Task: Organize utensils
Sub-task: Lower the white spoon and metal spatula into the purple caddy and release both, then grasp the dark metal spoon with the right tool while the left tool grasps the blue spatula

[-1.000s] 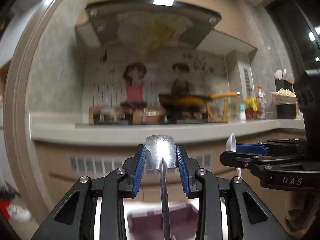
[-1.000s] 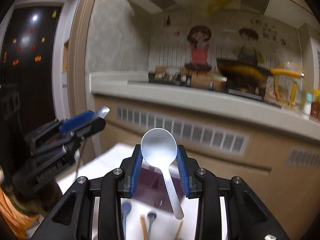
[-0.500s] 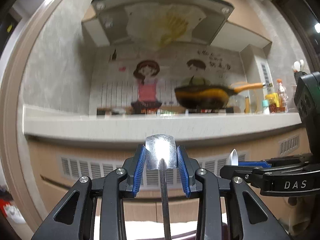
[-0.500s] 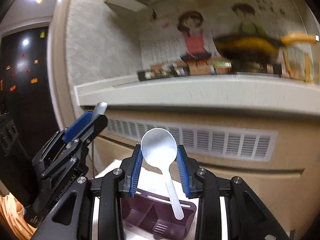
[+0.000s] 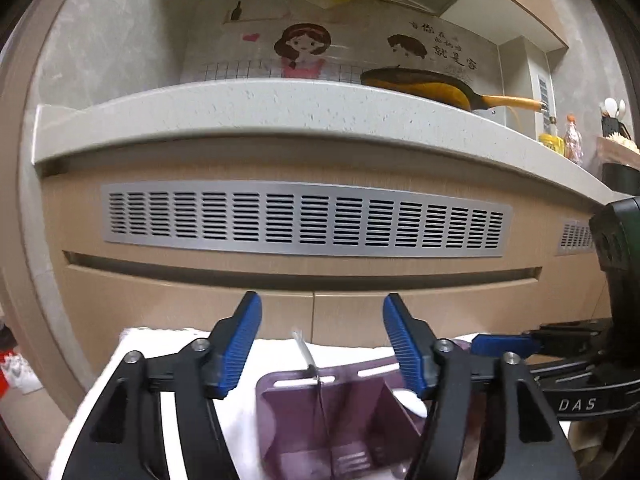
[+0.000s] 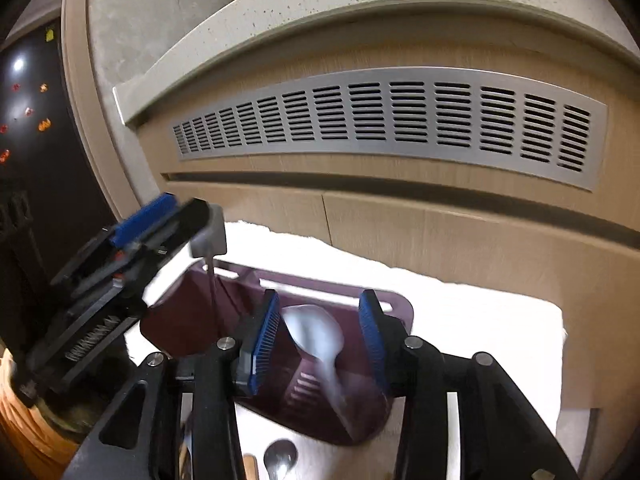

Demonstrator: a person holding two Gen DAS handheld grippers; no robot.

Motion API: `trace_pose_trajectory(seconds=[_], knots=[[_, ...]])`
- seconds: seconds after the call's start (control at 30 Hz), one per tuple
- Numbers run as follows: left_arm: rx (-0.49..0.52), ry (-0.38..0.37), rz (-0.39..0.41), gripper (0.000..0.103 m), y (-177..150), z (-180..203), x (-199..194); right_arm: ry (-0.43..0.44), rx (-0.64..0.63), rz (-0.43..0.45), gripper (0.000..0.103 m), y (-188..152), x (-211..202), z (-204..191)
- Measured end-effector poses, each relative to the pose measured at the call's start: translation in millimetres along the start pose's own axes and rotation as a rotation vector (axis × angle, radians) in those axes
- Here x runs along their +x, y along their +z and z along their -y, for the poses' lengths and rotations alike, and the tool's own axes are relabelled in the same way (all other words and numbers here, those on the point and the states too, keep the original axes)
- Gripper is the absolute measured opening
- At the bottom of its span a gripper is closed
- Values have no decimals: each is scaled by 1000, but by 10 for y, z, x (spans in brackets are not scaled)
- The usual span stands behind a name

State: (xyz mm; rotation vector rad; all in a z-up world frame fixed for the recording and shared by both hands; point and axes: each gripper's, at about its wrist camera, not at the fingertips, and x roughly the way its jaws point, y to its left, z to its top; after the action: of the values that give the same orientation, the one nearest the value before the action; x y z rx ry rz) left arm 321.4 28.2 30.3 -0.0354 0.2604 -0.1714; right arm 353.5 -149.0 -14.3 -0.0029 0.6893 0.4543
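Beneath the pale speckled stone counter and its long grey slotted vent grille, a white cloth-covered table carries a dark purple plastic utensil caddy with divided compartments.

The left gripper hangs over the caddy's left side with its blue-padded jaws spread wide and nothing between them. The right gripper is just above the right compartment, and its jaws also stand apart.

The flat-headed steel turner stands upright with its thin shaft down in the left compartment and its head just beside the left gripper's tips. The white plastic spoon sits bowl-up between the right pads, blurred, its handle already down in the right compartment. It seems to be free of both pads.

The step in hand looks like releasing both utensils into the caddy. To do it well, each gripper should rise straight up with its jaws kept wide, so that no pad snags a handle or tips the light caddy on the cloth. The turner looks top-heavy and may lean against the divider.

A small steel spoon lies on the cloth near the caddy and is likely to be picked up next.

The letters "DAS" show on the right gripper's body. The cartoon wall sticker bears Chinese characters, too small to read surely.
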Motion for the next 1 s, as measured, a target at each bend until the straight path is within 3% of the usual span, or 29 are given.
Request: trace_pose_trajectory(seconds=[0.13, 0.23, 0.37, 0.6, 0.77, 0.93, 1.0], knots=[[18, 43, -89, 70, 50, -3, -214, -77, -38, 10, 40, -77, -245, -99], [-31, 28, -223, 75, -33, -104, -349, -134, -66, -8, 44, -195, -409, -186], [-89, 25, -397, 78, -247, -215, -548, -135, -99, -64, 44, -418, -559, -276], [-173, -11, -548, 78, -656, -286, -868, -116, -177, -202, 44, -959, -559, -513], [-196, -108, -673, 78, -811, -93, -723, -118, -158, -238, 44, -1162, -579, -548], [-206, -23, -781, 75, -951, 104, -313, -188, -135, -219, 44, -1259, -698, -463], [-188, 38, -794, 68, -1009, 157, -185, -210, -132, -217, 44, -1300, -727, -415]])
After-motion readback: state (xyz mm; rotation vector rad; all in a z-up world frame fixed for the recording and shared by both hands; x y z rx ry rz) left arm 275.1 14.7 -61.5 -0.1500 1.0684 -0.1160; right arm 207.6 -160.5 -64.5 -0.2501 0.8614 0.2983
